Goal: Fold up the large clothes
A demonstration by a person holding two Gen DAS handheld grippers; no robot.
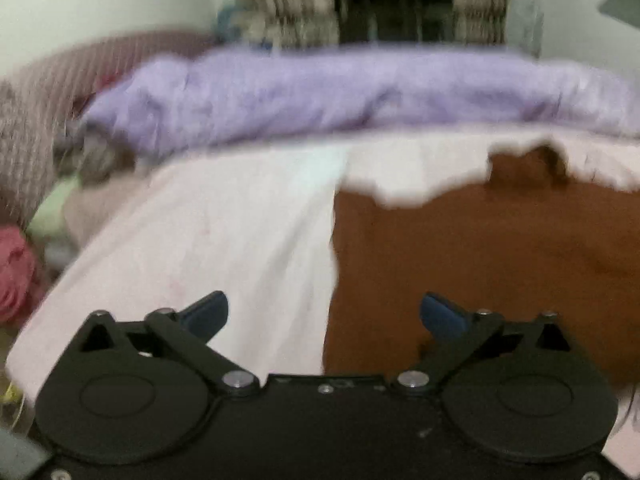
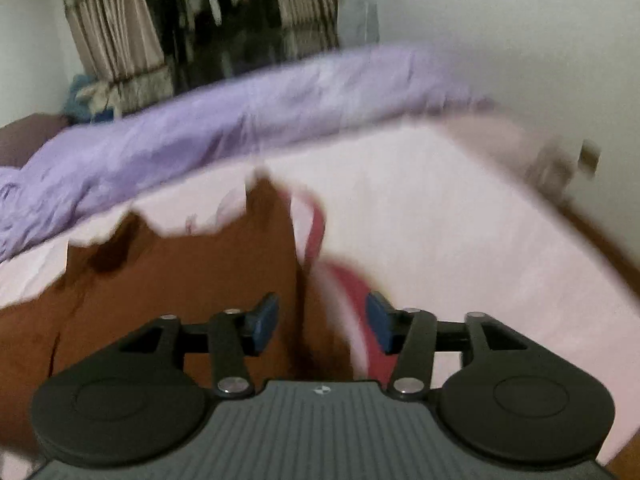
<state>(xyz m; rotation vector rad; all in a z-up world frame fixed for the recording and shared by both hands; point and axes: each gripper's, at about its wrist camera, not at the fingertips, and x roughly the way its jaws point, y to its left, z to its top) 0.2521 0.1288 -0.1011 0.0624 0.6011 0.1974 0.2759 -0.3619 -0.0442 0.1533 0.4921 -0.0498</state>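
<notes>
A large brown garment lies flat on the pale pink bed sheet, to the right in the left wrist view. My left gripper hovers above the garment's left edge, jaws wide apart with nothing between the blue pads. Seen from the right wrist, the brown garment fills the lower left, and a red and white piece of cloth lies along its right edge. My right gripper stands open over that edge; the cloth lies below the pads, not pinched. Both views are blurred.
A rumpled lilac duvet runs along the bed's far side, also lilac duvet. A striped pillow and pink cloth sit at the left. Curtains frame a dark window. The bed sheet ends at a wooden floor.
</notes>
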